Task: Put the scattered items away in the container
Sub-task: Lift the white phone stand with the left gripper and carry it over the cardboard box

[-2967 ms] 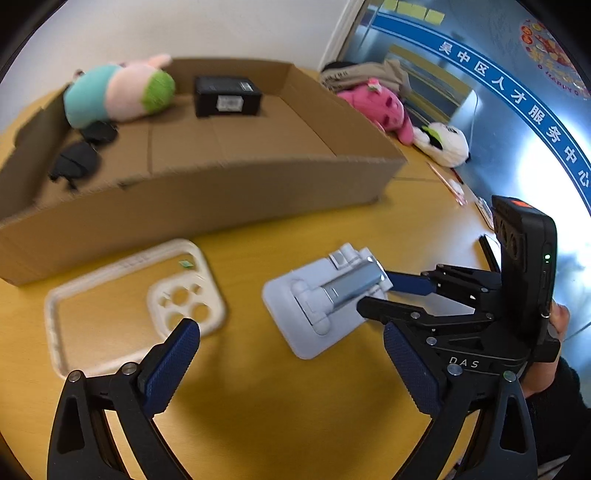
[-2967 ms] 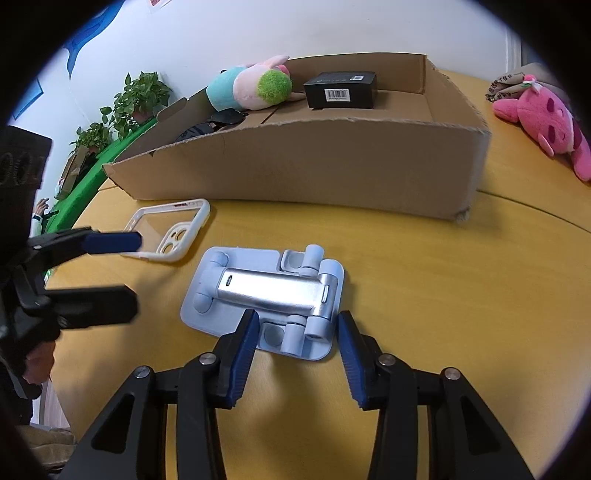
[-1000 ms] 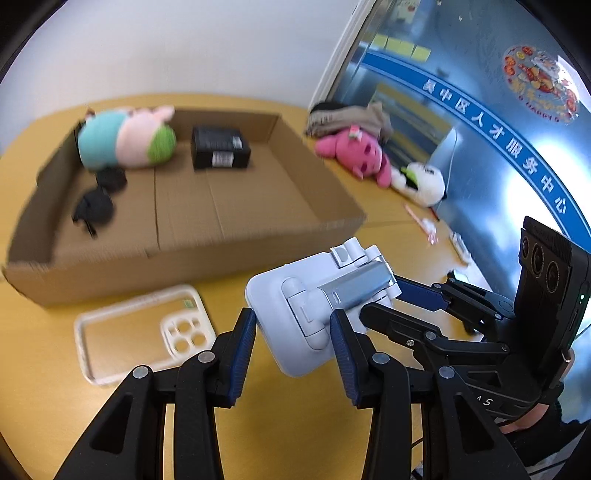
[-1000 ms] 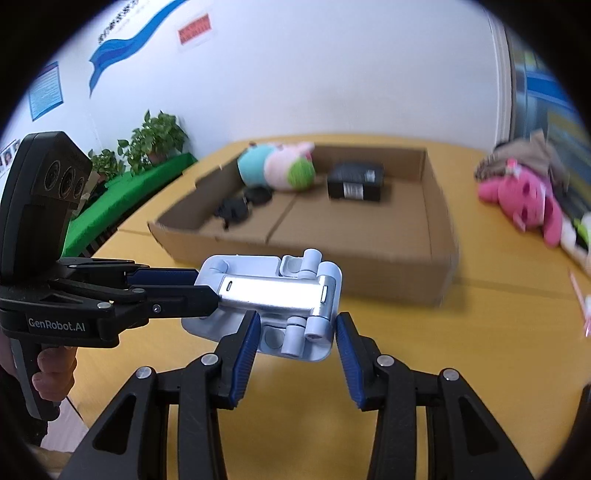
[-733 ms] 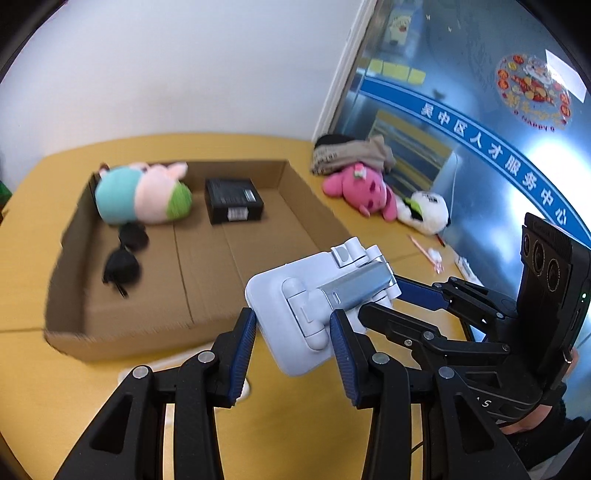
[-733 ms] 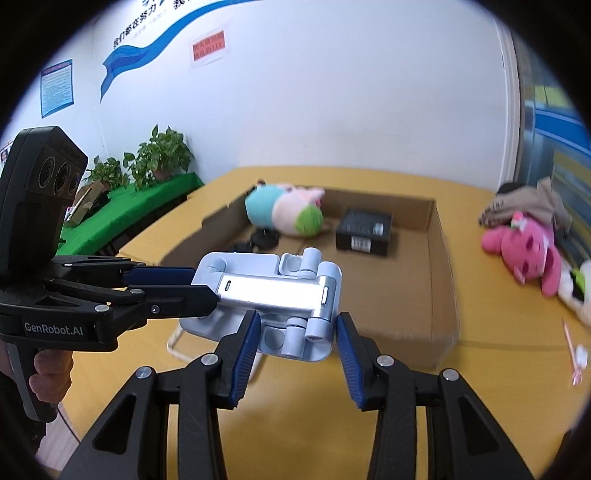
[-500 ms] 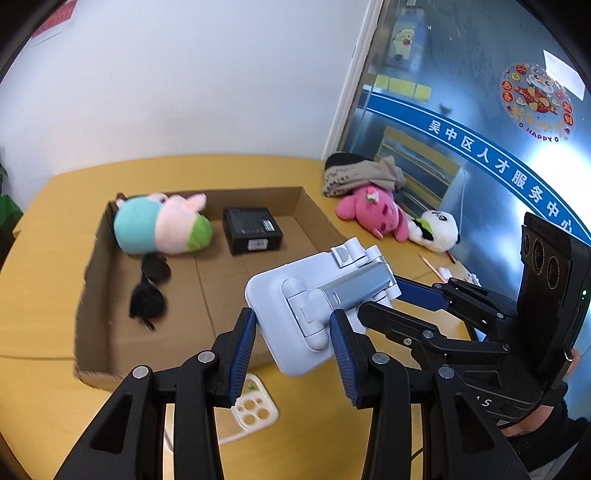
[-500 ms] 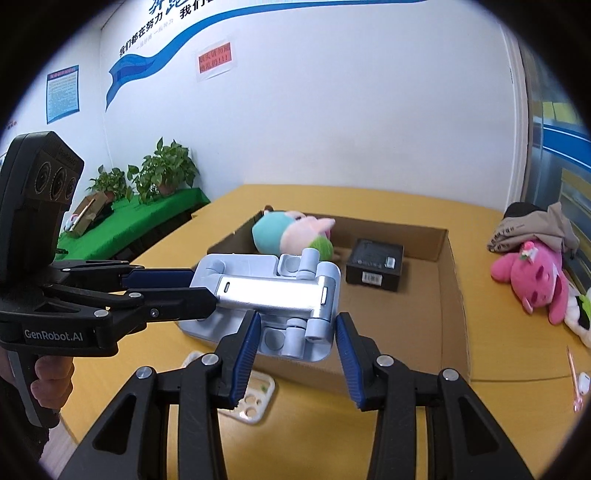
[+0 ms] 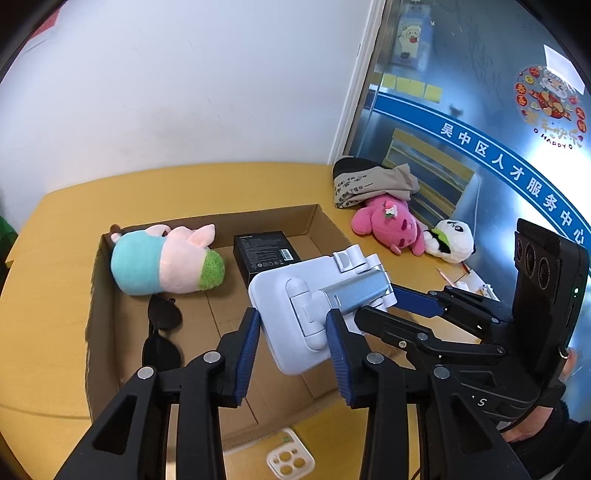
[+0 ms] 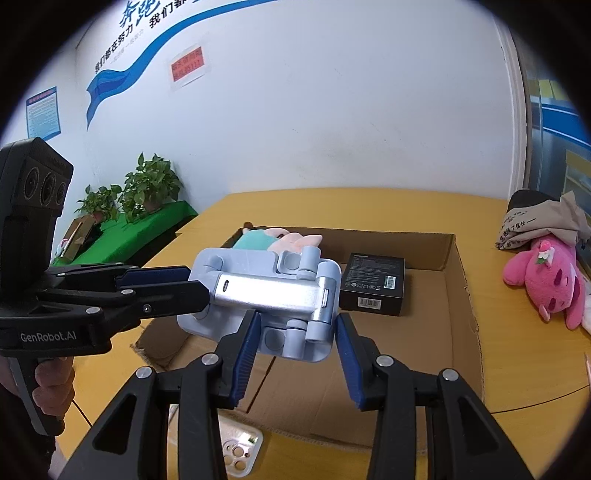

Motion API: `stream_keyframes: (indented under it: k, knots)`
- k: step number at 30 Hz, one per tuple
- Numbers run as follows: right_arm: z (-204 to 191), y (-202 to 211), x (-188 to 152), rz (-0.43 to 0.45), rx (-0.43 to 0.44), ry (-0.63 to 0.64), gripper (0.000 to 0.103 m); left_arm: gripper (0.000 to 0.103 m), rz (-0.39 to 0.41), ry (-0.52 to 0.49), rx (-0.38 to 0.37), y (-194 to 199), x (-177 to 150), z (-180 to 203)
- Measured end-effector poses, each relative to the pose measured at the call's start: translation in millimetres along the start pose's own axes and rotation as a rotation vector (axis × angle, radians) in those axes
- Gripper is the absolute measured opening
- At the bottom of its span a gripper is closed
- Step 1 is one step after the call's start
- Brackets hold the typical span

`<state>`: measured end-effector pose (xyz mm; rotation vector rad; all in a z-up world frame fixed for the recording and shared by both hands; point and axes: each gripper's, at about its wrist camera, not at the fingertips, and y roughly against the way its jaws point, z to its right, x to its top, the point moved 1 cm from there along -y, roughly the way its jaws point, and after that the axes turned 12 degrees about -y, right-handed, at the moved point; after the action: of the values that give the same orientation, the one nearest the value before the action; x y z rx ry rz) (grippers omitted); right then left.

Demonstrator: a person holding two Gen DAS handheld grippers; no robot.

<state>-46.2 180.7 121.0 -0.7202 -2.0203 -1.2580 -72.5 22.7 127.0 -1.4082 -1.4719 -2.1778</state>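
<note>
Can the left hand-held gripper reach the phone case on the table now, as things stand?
Probably not yet. The left hand-held gripper is shut on the phone stand, which the right hand-held gripper also grips, above the cardboard box. The phone case lies outside the box's near wall.

Office: wall slogans [image 10: 147, 22], service-centre signage [image 9: 517, 173]
</note>
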Motion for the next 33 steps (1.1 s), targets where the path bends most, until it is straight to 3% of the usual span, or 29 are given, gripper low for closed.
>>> stream_keyframes:
  k: [16, 31, 32, 33]
  knots:
    - [25.3, -104.2, 20.8, -0.142, -0.043, -0.05, 0.04, 0.039, -0.115, 0.07, -0.036, -93.7, 9.0, -63.5]
    - [46.1, -184.3, 7.6, -0.39, -0.095, -0.091, 0.041, 0.037, -0.286, 0.155, -0.066, -162.0, -19.5, -96.2]
    - [46.0, -188.9, 6.5, -0.411, -0.096, -0.091, 0.041, 0.035, -0.301, 0.159, -0.062, -164.9, -21.8, -98.9]
    - [45.6, -192.5, 5.5, -0.426, -0.096, -0.091, 0.041, 0.017, -0.324, 0.166, -0.078, -169.6, -24.9, -100.0]
